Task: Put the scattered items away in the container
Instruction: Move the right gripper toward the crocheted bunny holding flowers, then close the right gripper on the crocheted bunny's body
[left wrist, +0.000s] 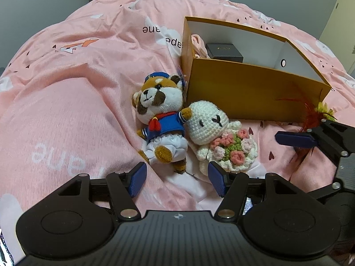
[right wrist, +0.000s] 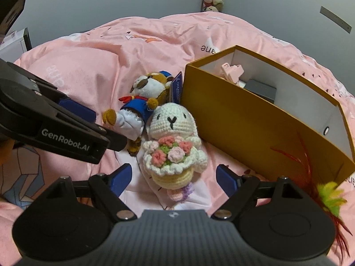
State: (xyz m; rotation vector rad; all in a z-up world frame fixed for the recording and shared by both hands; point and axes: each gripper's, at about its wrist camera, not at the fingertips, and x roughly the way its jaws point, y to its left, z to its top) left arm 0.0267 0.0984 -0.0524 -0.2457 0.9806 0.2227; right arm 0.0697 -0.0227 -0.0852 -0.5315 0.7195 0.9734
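Both my grippers hover low over the pink bedspread [left wrist: 73, 93], jaws empty. My left gripper [left wrist: 177, 178] has its jaws standing wide, nothing between the pads — the sailor plush [left wrist: 160, 119] lies just beyond them, on its back. My right gripper [right wrist: 174, 180] is also spread open, and the foot of the crochet bunny [right wrist: 172, 141] with its knitted bouquet sits between its pads, untouched as far as I can see. Bunny and sailor plush lie touching, side by side, both just outside the near-left corner of the orange box [right wrist: 250, 119]. That box rests open on the bed, far right; inside I see a black case [left wrist: 224, 52] and something pink [right wrist: 231, 72]. Near the box's right end — red feathers with a yellow-green tuft [right wrist: 330, 197], on the bedspread.
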